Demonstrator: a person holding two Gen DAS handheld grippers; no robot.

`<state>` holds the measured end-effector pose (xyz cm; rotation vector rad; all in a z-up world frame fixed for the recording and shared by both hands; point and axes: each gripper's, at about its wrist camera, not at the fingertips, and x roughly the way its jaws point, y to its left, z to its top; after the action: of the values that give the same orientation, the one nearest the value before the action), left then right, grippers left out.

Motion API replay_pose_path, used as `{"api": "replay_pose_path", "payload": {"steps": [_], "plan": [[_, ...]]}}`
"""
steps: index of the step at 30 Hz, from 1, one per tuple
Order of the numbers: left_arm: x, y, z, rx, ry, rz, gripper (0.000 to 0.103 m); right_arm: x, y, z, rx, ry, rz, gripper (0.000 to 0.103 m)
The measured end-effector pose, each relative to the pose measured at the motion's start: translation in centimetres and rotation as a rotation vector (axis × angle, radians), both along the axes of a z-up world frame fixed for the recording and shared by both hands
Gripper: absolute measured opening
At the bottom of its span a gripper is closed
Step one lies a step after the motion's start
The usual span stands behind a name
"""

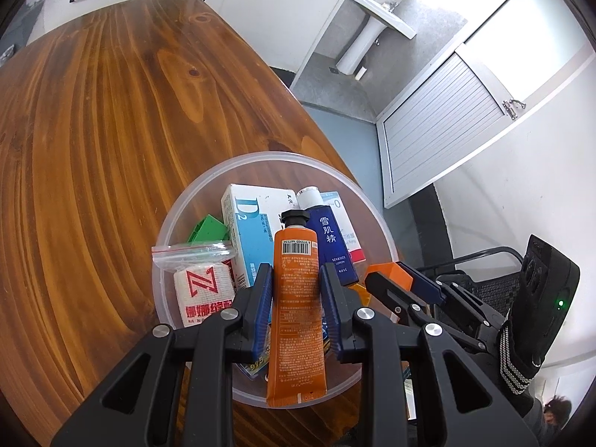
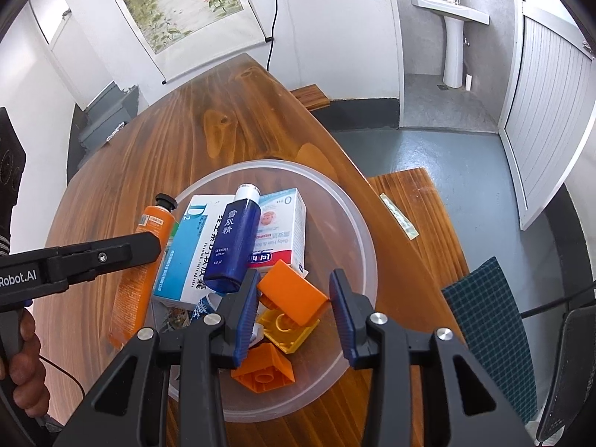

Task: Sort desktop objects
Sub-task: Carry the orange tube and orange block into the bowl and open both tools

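Note:
A clear plastic bowl [image 1: 178, 219] [image 2: 357, 223] sits on the wooden table. It holds a blue-white D2 box [image 1: 246, 223] [image 2: 186, 253], a dark blue lotion bottle [image 1: 333, 242] [image 2: 234, 242], a baby-product box [image 2: 283, 223], a green block [image 1: 206, 229], a bagged bandage roll [image 1: 203, 290] and orange [image 2: 292, 292] and yellow [image 2: 287, 326] blocks. My left gripper [image 1: 296, 287] is shut on an orange tube [image 1: 296, 316] [image 2: 139, 272] above the bowl's near side. My right gripper [image 2: 294, 298] is open over the bowl, with the orange block between its fingers, not gripped.
The wooden table [image 1: 93, 130] [image 2: 156, 156] stretches away to the left. A wooden bench [image 2: 413, 216] with a small packet stands right of the table. A chair with a checked cushion [image 2: 491, 331] is at the right. A person's hand [image 2: 22, 365] holds the left gripper.

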<state>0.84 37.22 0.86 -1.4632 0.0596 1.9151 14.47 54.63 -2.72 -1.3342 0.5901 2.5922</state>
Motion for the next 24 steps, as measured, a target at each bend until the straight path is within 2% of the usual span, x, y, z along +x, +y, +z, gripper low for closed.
{"api": "replay_pose_path", "payload": {"steps": [4,7,10,20,24], "plan": [[-0.1,-0.2,0.0,0.010,-0.003,0.012,0.030,0.0,-0.2,-0.1,-0.005,0.000,0.025,0.043],[0.0,-0.3,0.1,0.013,0.006,0.022,0.038,-0.1,-0.5,-0.1,-0.003,0.001,0.044,0.043],[0.4,-0.3,0.2,0.002,0.020,0.019,0.038,-0.1,-0.7,-0.1,-0.004,0.000,0.056,0.043],[2.1,0.2,1.4,-0.100,0.169,0.003,0.038,0.1,-0.8,0.4,0.007,0.012,0.065,0.043],[2.5,0.2,1.9,-0.105,0.199,0.005,0.038,0.3,-0.8,0.6,0.017,0.016,0.064,0.049]]}}
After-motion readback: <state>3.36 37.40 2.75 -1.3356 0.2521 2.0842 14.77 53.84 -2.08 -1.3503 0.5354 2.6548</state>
